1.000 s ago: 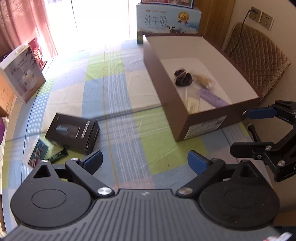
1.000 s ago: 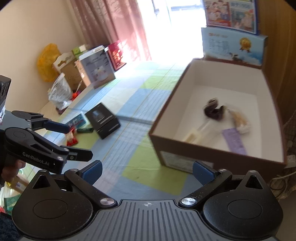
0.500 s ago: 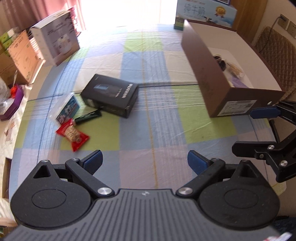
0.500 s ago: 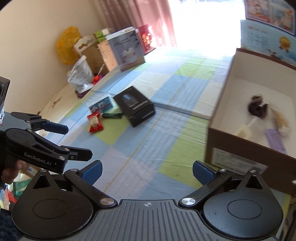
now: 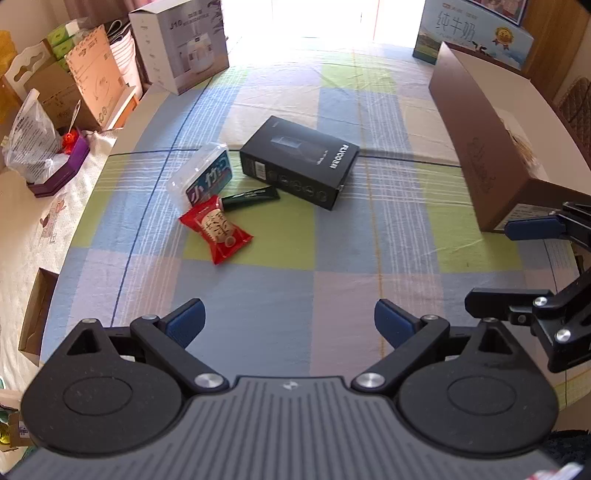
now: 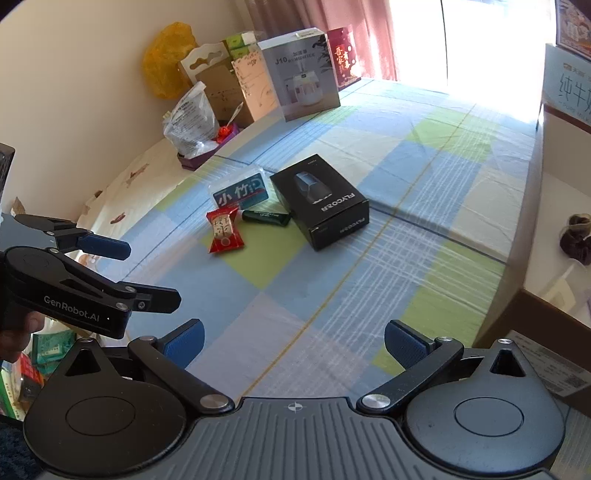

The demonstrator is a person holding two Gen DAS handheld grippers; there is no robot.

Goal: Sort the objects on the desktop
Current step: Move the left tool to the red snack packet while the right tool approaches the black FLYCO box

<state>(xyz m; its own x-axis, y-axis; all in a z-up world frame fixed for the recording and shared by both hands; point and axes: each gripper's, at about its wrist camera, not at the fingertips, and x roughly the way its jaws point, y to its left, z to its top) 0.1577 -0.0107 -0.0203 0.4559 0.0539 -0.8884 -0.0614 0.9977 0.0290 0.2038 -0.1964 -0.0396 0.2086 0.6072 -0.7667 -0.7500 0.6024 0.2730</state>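
Observation:
On the checked tablecloth lie a black product box [image 5: 301, 160] [image 6: 321, 199], a dark green tube [image 5: 251, 195] [image 6: 266, 217], a red snack packet [image 5: 216, 229] [image 6: 223, 229] and a clear pack with a blue label [image 5: 201, 174] [image 6: 240, 192]. A brown cardboard box [image 5: 484, 147] [image 6: 532, 236] stands at the right, with a dark scrunchie [image 6: 576, 240] inside. My left gripper [image 5: 290, 325] hovers open over the near cloth. My right gripper [image 6: 293, 341] is open too, beside the brown box. Neither holds anything.
A white humidifier carton [image 5: 181, 44] [image 6: 301, 79], cardboard boxes [image 5: 92, 81] and a plastic bag [image 5: 31, 144] crowd the table's left side. A blue milk carton [image 5: 472, 35] stands at the far right. The table [image 5: 51, 206] drops off along its curved left edge.
Both views have swung left, away from the brown box's inside and onto the loose items. The items now sit nearer the middle of each view. Both grippers stay open.

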